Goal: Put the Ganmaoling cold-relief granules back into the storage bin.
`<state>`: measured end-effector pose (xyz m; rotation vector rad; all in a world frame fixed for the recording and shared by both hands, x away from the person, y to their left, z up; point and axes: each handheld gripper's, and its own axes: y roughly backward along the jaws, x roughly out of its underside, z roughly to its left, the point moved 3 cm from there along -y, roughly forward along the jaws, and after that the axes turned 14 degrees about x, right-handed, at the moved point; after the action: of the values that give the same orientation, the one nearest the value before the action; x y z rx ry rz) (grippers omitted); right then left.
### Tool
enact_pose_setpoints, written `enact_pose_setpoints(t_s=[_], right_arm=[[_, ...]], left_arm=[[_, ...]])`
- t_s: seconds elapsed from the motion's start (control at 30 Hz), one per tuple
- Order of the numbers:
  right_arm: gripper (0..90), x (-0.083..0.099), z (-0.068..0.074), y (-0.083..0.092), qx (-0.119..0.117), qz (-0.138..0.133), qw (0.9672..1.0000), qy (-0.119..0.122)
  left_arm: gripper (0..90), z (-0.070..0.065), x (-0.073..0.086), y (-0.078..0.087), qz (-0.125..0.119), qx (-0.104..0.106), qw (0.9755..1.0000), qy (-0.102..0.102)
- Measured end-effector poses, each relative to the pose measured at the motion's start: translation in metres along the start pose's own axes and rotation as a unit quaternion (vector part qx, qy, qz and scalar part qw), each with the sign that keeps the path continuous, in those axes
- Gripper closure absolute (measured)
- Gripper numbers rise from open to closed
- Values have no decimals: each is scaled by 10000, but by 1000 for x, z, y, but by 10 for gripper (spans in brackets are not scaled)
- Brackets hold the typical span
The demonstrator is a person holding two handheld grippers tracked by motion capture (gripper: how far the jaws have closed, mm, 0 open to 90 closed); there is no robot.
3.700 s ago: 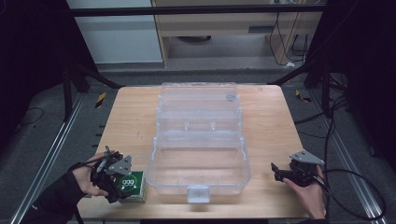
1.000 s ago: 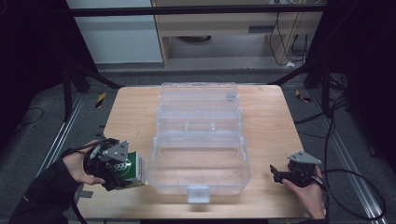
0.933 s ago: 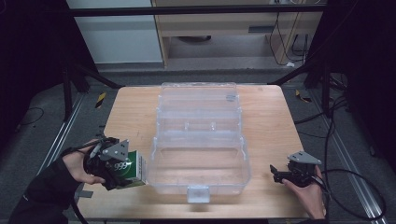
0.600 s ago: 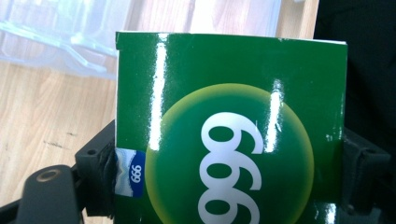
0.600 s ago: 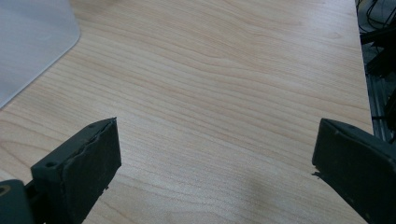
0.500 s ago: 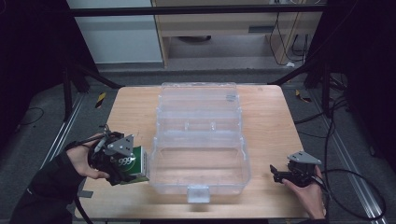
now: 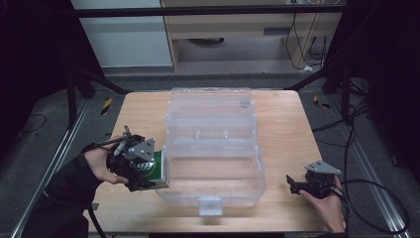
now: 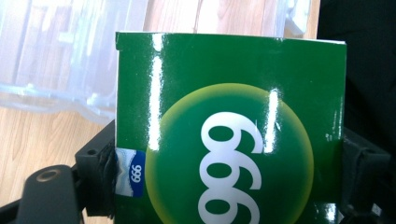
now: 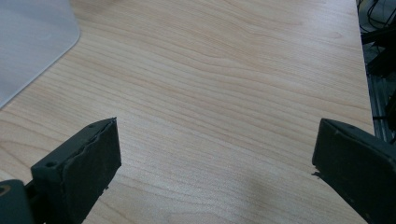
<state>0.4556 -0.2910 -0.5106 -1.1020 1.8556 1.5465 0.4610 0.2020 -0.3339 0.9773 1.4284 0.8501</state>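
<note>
Green box held beside the clear case

The left claw (image 7: 148,171) clamps a green box (image 8: 229,135) near the table's (image 7: 287,124) left edge, just beside the clear plastic case (image 7: 213,148); the right claw (image 7: 297,187) rests wide open and empty near the front right corner.

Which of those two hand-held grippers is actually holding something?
The left hand-held gripper: it clamps a green box. The right hand-held gripper is open over bare table.

A glossy green box (image 8: 229,135) with white numerals in a yellow-edged circle is sitting tilted, lifted off the table. It is hanging just beside the left wall of an open clear plastic case (image 7: 213,148), which is lying mid-table.
</note>
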Motion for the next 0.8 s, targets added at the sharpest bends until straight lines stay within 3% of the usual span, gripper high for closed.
enact_pose_setpoints(t_s=[0.03, 0.07, 0.13, 0.17, 0.3, 0.37, 0.8], right_arm=[[16, 0, 0, 0, -2, -8, 10000, 2], [16, 0, 0, 0, -2, -9, 10000, 0], [16, 0, 0, 0, -13, -5, 10000, -4], [16, 0, 0, 0, -14, -1, 10000, -3], [16, 0, 0, 0, -17, -4, 10000, -4], [16, 0, 0, 0, -18, -7, 10000, -7], [16, 0, -1, 0, -17, -14, 10000, -7]], left_arm=[[146, 2, -2, 0, 71, -30, 9999, -73], [146, -1, -3, -1, 59, 13, 9999, 144], [146, 0, -7, -2, 67, 24, 9999, 104], [146, -1, -8, -2, 102, 87, 9997, 214], [146, 2, -17, -6, 91, 67, 9998, 131], [146, 5, -21, -8, 68, 47, 10000, -28], [146, 16, -37, -29, 144, 97, 9997, -168]])
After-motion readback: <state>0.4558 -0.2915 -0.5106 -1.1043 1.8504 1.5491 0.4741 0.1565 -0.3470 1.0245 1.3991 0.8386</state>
